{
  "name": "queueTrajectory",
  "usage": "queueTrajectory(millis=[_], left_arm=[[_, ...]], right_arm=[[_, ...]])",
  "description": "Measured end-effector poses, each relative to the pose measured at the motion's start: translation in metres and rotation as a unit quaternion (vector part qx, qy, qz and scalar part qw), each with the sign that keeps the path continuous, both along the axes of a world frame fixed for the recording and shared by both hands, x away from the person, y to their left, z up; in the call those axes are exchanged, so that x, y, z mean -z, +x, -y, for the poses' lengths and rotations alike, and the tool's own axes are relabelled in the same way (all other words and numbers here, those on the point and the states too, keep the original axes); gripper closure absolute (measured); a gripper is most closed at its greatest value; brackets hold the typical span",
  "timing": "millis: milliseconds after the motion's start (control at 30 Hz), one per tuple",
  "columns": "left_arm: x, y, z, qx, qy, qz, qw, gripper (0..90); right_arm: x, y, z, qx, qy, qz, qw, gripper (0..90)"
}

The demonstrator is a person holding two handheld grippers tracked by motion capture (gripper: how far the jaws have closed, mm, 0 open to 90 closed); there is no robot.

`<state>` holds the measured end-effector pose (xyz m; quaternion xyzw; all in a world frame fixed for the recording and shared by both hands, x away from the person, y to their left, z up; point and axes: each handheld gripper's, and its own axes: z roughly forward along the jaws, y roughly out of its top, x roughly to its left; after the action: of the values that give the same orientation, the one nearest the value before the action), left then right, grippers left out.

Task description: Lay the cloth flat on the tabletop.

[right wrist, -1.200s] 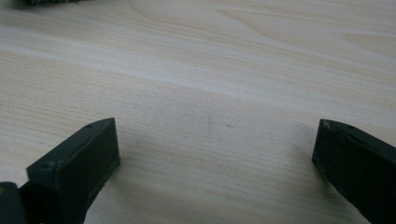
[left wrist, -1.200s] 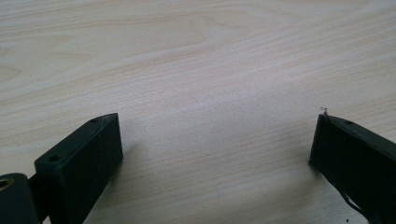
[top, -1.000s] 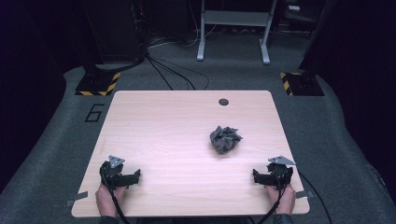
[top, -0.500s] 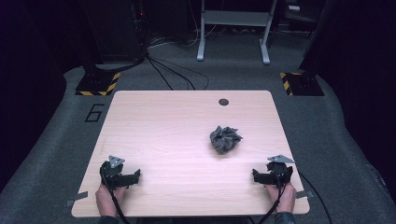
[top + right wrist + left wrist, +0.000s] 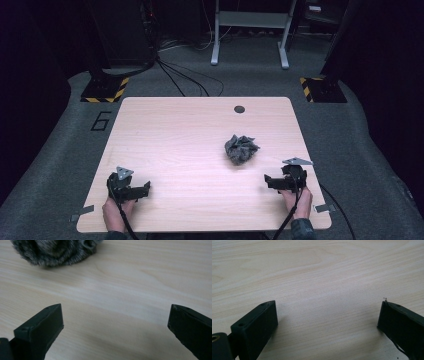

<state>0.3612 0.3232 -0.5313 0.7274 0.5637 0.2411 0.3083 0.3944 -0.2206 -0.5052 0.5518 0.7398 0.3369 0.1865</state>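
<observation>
A crumpled grey cloth (image 5: 241, 149) lies on the light wooden table (image 5: 190, 135), right of the middle. My right gripper (image 5: 267, 181) rests near the front right edge, held by a hand, with its jaws pointing left. It is open and holds nothing. In the right gripper view the gripper (image 5: 116, 312) has its jaws wide apart over bare wood, and the fuzzy cloth (image 5: 53, 251) sits ahead at the upper left. My left gripper (image 5: 146, 188) sits near the front left, jaws pointing right. In the left gripper view it (image 5: 328, 307) is open over bare wood.
A small dark round hole (image 5: 239, 109) marks the table near its far edge. Grey carpet surrounds the table, with cables (image 5: 185, 80), a white stand frame (image 5: 250, 35) and yellow-black striped bases (image 5: 105, 90) beyond it.
My right gripper has edged slightly forward, away from the front edge. The left gripper and the cloth have stayed put.
</observation>
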Motion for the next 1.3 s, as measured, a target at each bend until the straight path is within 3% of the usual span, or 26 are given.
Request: queueTrajectory(millis=[333, 467, 700, 800, 933, 1000, 1067, 1200, 1300], left_arm=[[0.0, 0.0, 0.0, 0.001, 0.001, 0.001, 1.0, 2.7], [0.0, 0.0, 0.0, 0.001, 0.001, 0.001, 1.0, 2.7], [0.0, 0.0, 0.0, 0.001, 0.001, 0.001, 1.0, 2.8], [0.0, 0.0, 0.0, 0.001, 0.001, 0.001, 1.0, 2.8], [0.0, 0.0, 0.0, 0.001, 0.0, 0.001, 1.0, 2.9], [0.0, 0.0, 0.0, 0.002, 0.0, 0.002, 1.0, 3.0], [-0.001, 0.0, 0.0, 0.004, 0.001, -0.002, 1.0, 3.2], [0.0, 0.0, 0.0, 0.003, 0.0, 0.002, 1.0, 3.4], [0.0, 0.0, 0.001, 0.0, -0.001, 0.004, 1.0, 3.7]], right_arm=[[-0.028, 0.028, -0.03, -0.049, 0.015, 0.015, 0.9986, 0.0], [-0.037, 0.037, -0.044, -0.066, 0.02, 0.012, 0.9975, 0.0], [-0.047, 0.051, -0.064, -0.09, 0.01, 0.016, 0.9958, 0.0], [-0.049, 0.054, -0.068, -0.089, 0.016, 0.015, 0.9958, 0.0], [-0.052, 0.062, -0.073, -0.091, 0.006, 0.014, 0.9957, 0.0], [-0.053, 0.068, -0.079, -0.078, 0.002, 0.012, 0.9969, 0.0], [-0.052, 0.072, -0.084, -0.077, -0.003, 0.004, 0.997, 0.0], [-0.048, 0.077, -0.091, -0.076, -0.018, 0.013, 0.9969, 0.9], [-0.042, 0.082, -0.096, -0.075, -0.023, 0.003, 0.9969, 3.2]])
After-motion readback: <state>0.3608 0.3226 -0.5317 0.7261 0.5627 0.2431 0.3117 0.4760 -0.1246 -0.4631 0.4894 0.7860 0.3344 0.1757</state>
